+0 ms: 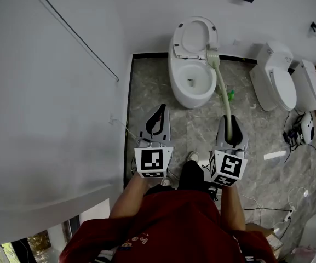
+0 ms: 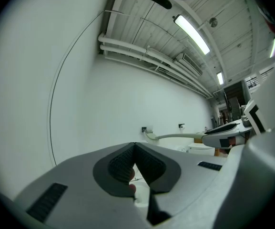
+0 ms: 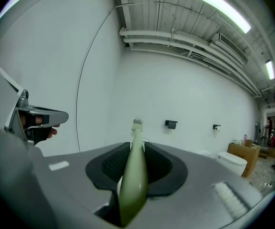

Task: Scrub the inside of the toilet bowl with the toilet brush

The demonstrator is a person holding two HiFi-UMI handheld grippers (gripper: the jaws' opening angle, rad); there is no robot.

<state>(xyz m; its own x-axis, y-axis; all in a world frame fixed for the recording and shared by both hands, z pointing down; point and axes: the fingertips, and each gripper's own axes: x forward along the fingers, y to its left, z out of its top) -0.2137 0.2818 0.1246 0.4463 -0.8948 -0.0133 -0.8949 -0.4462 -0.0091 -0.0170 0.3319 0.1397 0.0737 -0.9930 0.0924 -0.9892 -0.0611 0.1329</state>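
Toilet brush (image 1: 222,89) in right gripper (image 1: 230,126) jaws

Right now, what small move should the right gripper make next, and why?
Probably swing the brush head left and down into the bowl: the right gripper is shut on the handle, but the head shows at the right rim, not inside.

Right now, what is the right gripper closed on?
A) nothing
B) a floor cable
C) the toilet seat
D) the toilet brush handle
D: in the right gripper view, the jaws of the right gripper are clamped on the pale green handle of the toilet brush.
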